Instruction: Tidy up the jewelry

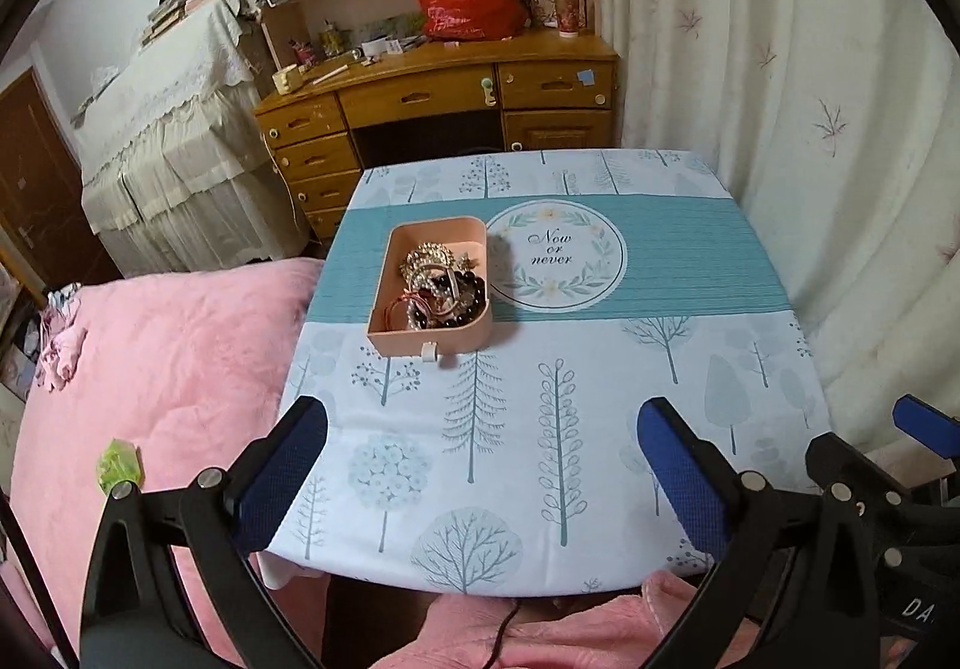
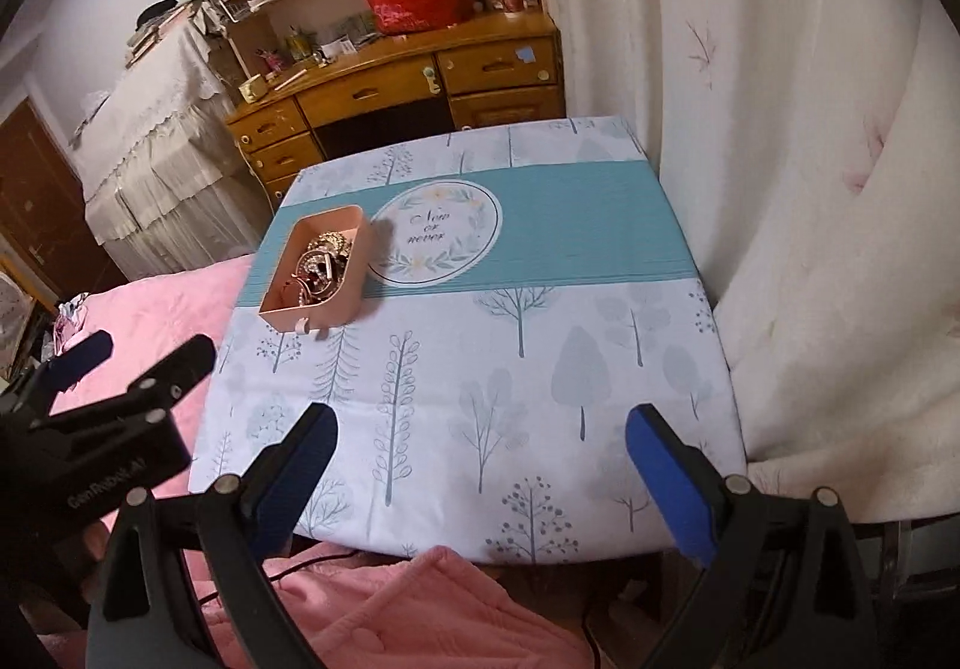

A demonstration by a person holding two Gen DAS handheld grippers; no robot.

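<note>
tablecloth (image 1: 600,369): tree print | desk (image 1: 432,93): wooden | red bag (image 1: 468,3) on desk

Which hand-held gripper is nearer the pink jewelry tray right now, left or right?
Left. The left hand-held gripper hangs open over the table's near edge, roughly in line with the pink jewelry tray. The right hand-held gripper is open too, farther to the tray's right.

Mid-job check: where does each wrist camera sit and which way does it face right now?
Left wrist: above the table's near edge, tilted down; left gripper open, empty; right gripper's tip at right.
Right wrist: beside it, further right; right gripper open, empty; left gripper at left.
Shared: pink tray of jewelry, desk.
</note>
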